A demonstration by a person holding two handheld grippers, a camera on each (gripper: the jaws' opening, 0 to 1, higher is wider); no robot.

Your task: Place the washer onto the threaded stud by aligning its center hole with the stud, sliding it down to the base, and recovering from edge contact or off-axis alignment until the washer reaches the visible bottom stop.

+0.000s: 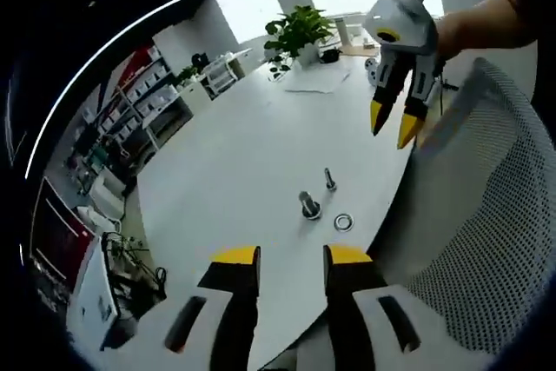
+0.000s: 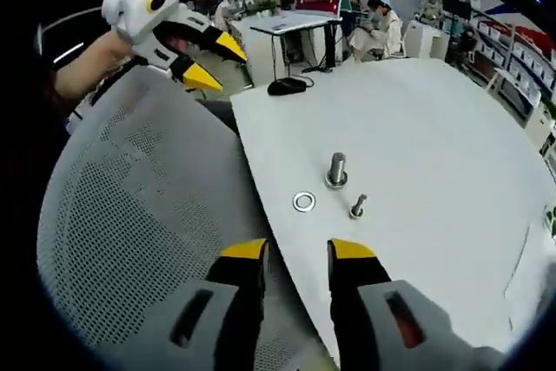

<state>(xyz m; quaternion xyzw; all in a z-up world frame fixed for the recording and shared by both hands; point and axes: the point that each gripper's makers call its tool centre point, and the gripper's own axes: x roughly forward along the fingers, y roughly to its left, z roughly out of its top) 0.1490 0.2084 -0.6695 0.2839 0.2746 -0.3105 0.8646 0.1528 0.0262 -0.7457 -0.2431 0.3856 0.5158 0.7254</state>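
Mesh chair (image 2: 139, 215) beside white table (image 2: 417, 128), potted plant (image 1: 297, 32)

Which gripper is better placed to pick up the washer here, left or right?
Slightly the right, as a judgement. The washer lies near the table edge, just ahead of the open right gripper. The left gripper is also open and aimed at it, with the washer a little off to one side.
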